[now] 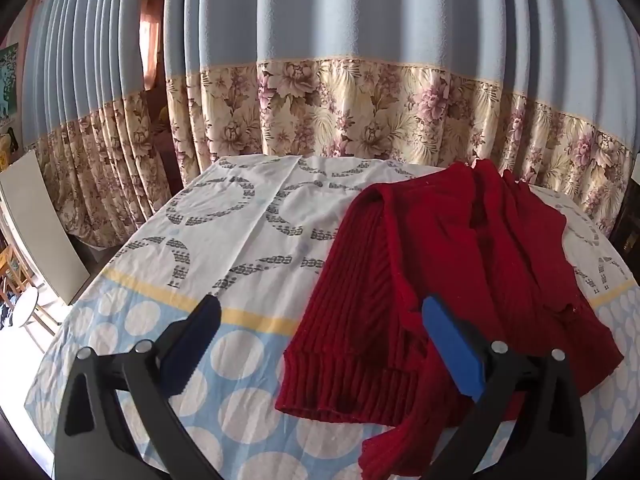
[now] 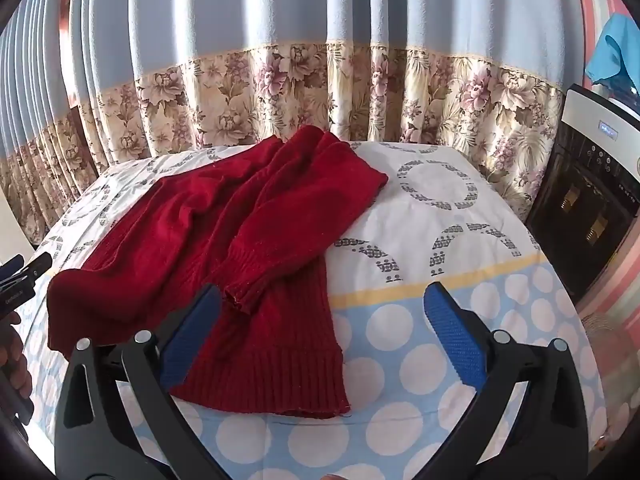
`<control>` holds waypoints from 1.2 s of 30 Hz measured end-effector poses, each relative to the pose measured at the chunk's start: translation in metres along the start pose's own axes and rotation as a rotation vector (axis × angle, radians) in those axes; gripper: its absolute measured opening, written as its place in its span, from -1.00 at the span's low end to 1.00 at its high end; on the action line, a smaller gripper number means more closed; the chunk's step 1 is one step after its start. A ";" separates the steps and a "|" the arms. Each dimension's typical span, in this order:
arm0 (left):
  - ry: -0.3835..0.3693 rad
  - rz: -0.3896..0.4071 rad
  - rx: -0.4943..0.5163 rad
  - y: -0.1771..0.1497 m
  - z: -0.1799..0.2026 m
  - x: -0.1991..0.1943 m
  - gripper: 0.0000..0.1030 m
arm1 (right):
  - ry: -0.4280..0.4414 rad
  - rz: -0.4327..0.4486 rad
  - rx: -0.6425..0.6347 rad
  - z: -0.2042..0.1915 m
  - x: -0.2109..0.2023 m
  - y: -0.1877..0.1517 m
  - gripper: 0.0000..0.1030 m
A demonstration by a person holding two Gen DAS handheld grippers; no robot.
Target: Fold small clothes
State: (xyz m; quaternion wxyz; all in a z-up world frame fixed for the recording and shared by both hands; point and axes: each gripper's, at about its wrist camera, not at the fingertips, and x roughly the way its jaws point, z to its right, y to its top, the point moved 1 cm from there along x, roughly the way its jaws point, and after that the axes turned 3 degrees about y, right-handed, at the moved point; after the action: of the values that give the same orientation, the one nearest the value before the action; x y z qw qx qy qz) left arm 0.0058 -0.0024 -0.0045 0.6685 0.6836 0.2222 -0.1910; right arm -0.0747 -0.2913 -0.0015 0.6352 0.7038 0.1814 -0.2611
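Worktop (image 1: 248,216) carried a printed cloth (image 2: 440,216) that lay loose and creased, with curtains (image 1: 360,112) hanging close behind its far edge. A red sweater (image 1: 432,248) lay on the cloth, spread from the near edge towards the far one, its body bunched in ridges and one sleeve (image 2: 256,276) crossed over the front, cuff near the hem (image 2: 280,372).

Left gripper (image 1: 320,344) hovered above the near hem on its side, jaws spread wide and holding nothing. Right gripper (image 2: 324,340) hovered likewise over the other hem corner, jaws released and empty.

Risks noted:
- The knit looked thick and slack; a pinch at the hem could have taken only the top layer, so the fold would drag unevenly.
- The crossed sleeve could have been trapped inside a fold, leaving a lump.
- The cloth beneath was unfixed; a low grasp could have caught it together with the sweater and pulled it off line.
- A fold carried too far back could have pushed the sweater's far end over the worktop edge into the curtains.
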 end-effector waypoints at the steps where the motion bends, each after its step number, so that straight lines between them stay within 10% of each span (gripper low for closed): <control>1: -0.002 0.002 -0.003 -0.001 0.000 -0.001 0.96 | -0.002 0.002 -0.001 -0.001 0.000 0.000 0.94; 36: 0.017 -0.013 -0.002 0.000 -0.006 0.004 0.96 | -0.009 0.008 0.022 0.003 -0.002 0.003 0.94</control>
State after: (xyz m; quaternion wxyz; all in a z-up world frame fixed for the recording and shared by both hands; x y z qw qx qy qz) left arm 0.0090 0.0036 -0.0070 0.6660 0.6830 0.2328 -0.1893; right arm -0.0750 -0.2940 0.0015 0.6293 0.7103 0.1730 -0.2638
